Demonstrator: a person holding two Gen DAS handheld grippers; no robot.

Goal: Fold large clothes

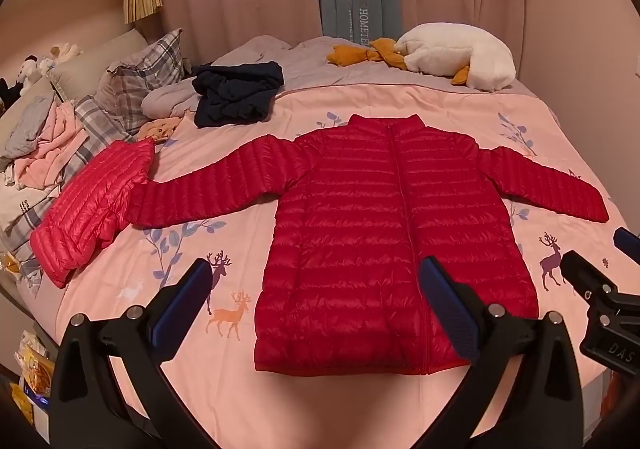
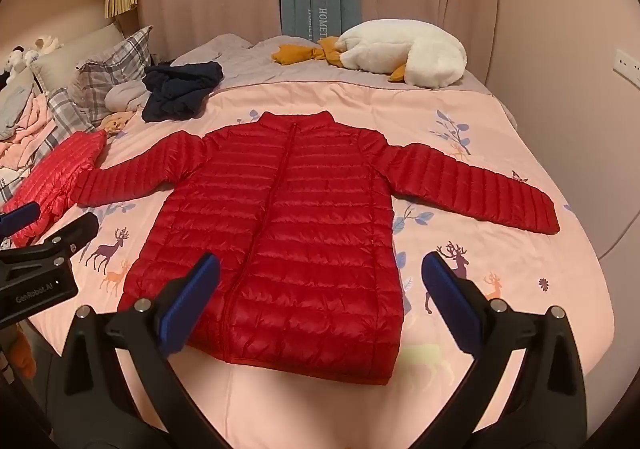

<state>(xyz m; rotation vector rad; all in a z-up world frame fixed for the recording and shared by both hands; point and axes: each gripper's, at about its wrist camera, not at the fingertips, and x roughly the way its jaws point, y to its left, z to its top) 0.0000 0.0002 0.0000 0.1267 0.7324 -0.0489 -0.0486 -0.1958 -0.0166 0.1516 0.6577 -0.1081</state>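
A red quilted down jacket point(image 1: 384, 229) point(image 2: 280, 225) lies flat and zipped on the pink deer-print bedspread point(image 1: 180, 241) point(image 2: 500, 249), collar away from me and both sleeves spread out sideways. My left gripper point(image 1: 316, 263) hovers open above the hem's left half, nothing between its blue pads. My right gripper point(image 2: 322, 258) hovers open above the hem's right half, also empty. Each gripper shows at the edge of the other's view: the right gripper point(image 1: 596, 249) and the left gripper point(image 2: 52, 219). A second, lighter red quilted jacket point(image 1: 88, 209) point(image 2: 52, 177) lies bunched by the left sleeve's cuff.
A dark navy garment point(image 1: 236, 93) lies crumpled beyond the left sleeve. A white goose plush point(image 1: 456, 53) rests at the bed's far side. Plaid pillows point(image 1: 144, 77) and a heap of clothes point(image 1: 44, 141) fill the left. Snack bags point(image 1: 32, 369) sit off the bed's near left.
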